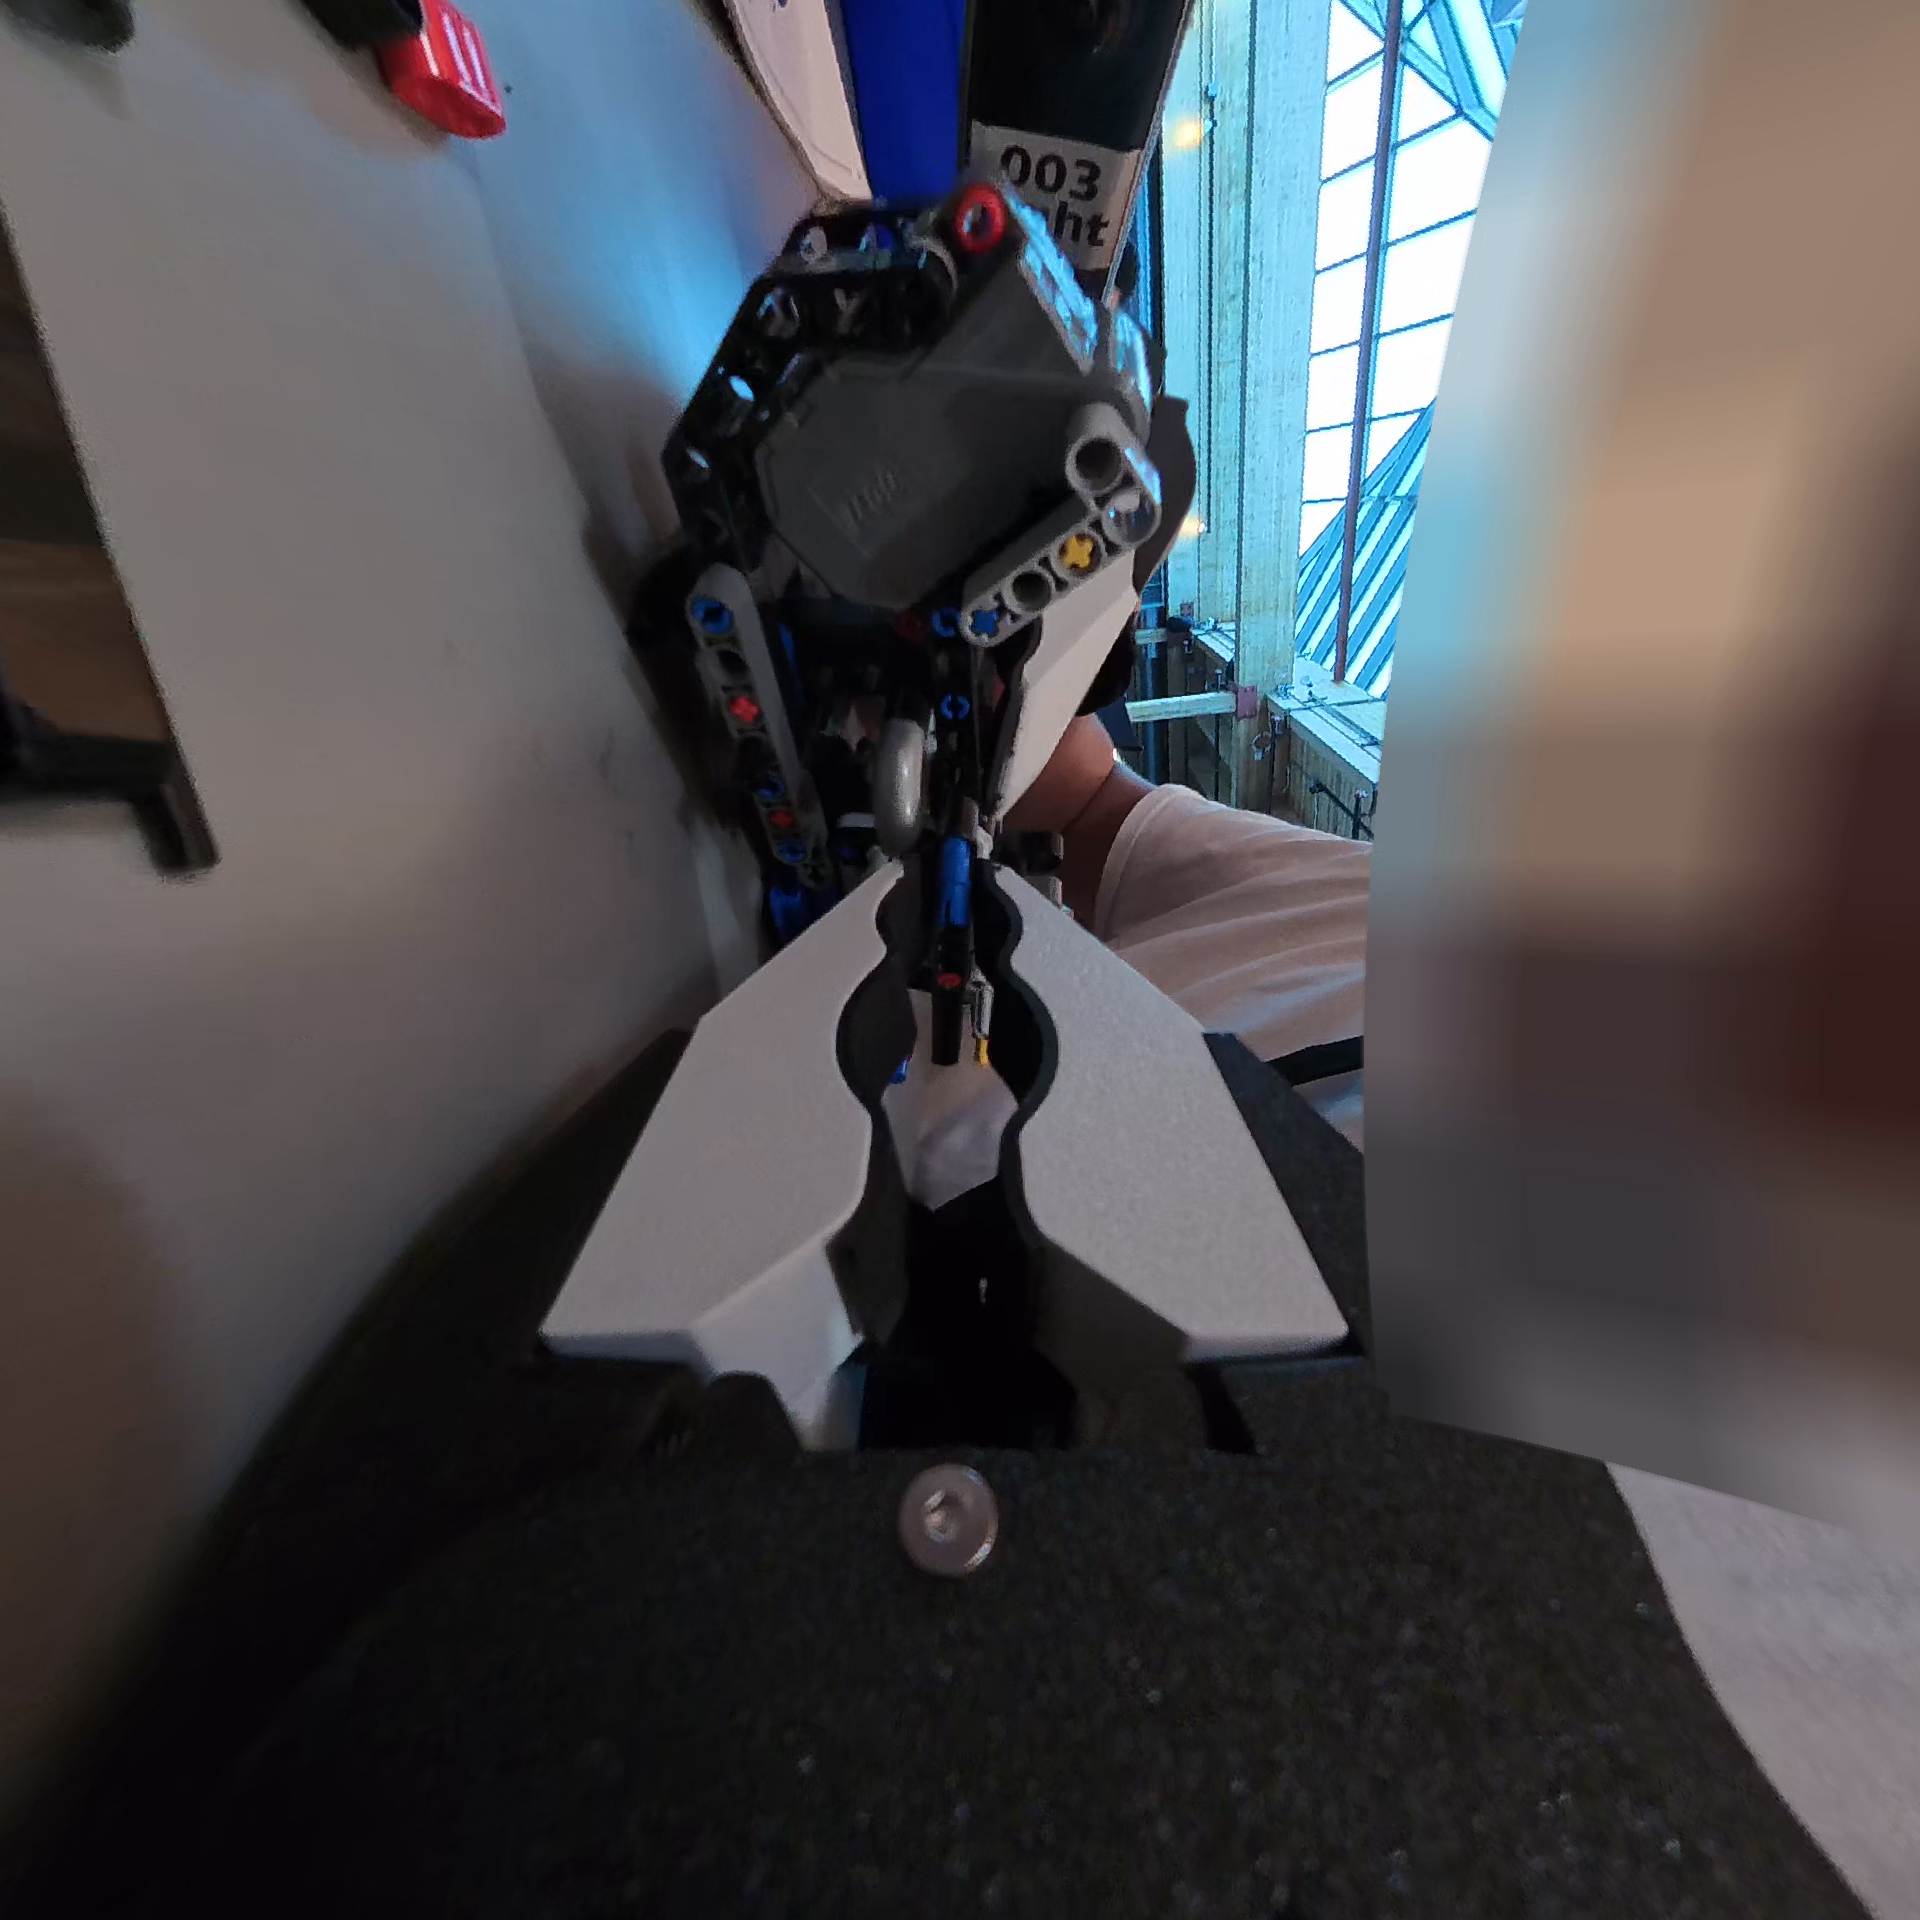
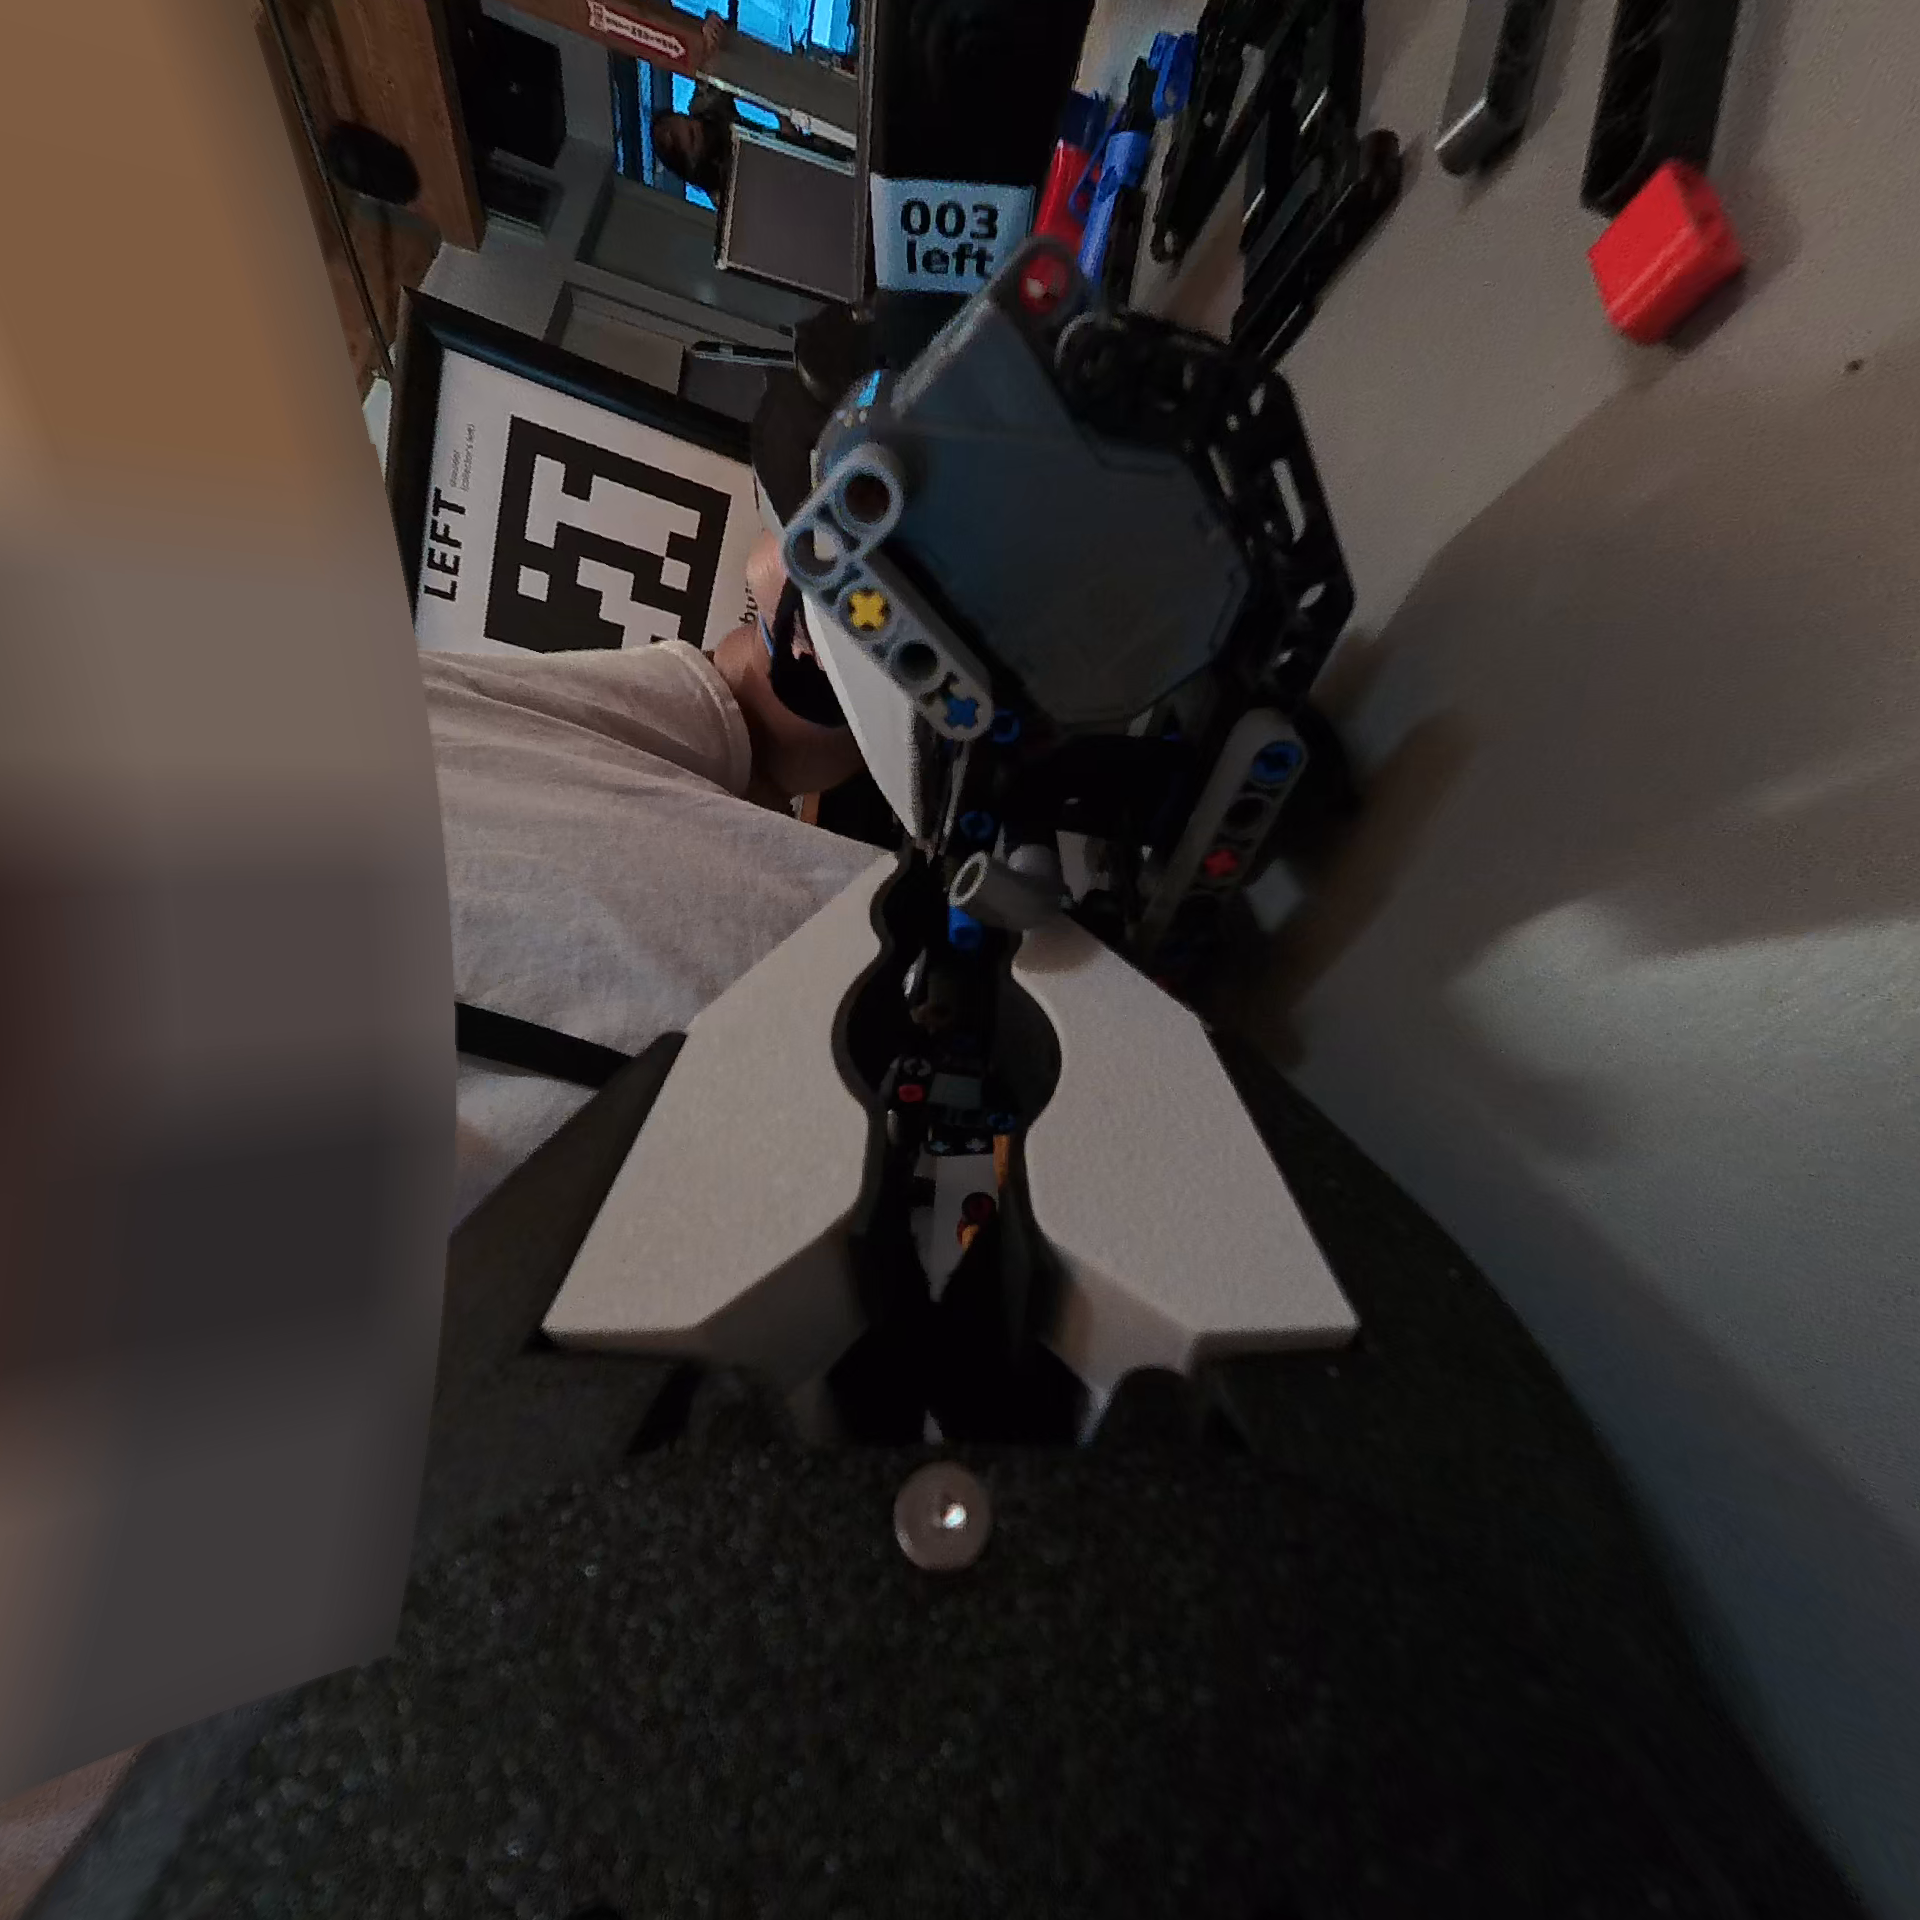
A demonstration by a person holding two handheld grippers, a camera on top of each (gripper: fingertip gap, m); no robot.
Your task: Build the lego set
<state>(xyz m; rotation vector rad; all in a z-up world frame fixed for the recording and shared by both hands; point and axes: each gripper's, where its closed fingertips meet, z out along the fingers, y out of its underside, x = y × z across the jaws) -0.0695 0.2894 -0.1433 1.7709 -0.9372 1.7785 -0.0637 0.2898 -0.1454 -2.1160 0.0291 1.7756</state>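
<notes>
- Lego model (image 1: 914,488) (image 2: 1049,582), a half-built Technic assembly, is held up off the white desk (image 1: 343,540) (image 2: 1621,935) between the two claws; both views are rolled sideways, so the desk runs up one side of each picture.
- Desk surface carries loose parts well apart from the model: a red brick (image 1: 442,73) (image 2: 1662,255), several black beams (image 2: 1288,177), a grey curved piece (image 2: 1491,99) and a cluster of blue pieces (image 2: 1117,177).
- A person's light-coloured sleeve (image 1: 1226,904) (image 2: 613,821) shows behind the model, opposite the desk.
- A framed black-and-white marker card (image 2: 582,520) stands in the background of the right wrist view.
- Largest piece of the model is a dark grey motor block (image 1: 904,457) (image 2: 1060,540), edged by a black perforated frame (image 1: 727,405) (image 2: 1299,540).
- Left claw (image 1: 948,914) is pressed in on the model's thin black lower strut, a blue pin sitting right between its white fingertips (image 1: 1039,935).
- Right claw (image 2: 940,935) likewise pinches the model's narrow dark lower section, its white fingers (image 2: 790,977) close on both sides.
- A light grey lift-arm (image 1: 1081,530) (image 2: 883,603) with round holes, a yellow axle end and a blue axle end lies across the motor's corner.
- A second grey beam (image 1: 753,707) (image 2: 1247,810) with blue and red pins runs along the desk side.
- A red bush (image 1: 977,218) (image 2: 1042,278) caps the model's far end.
</notes>
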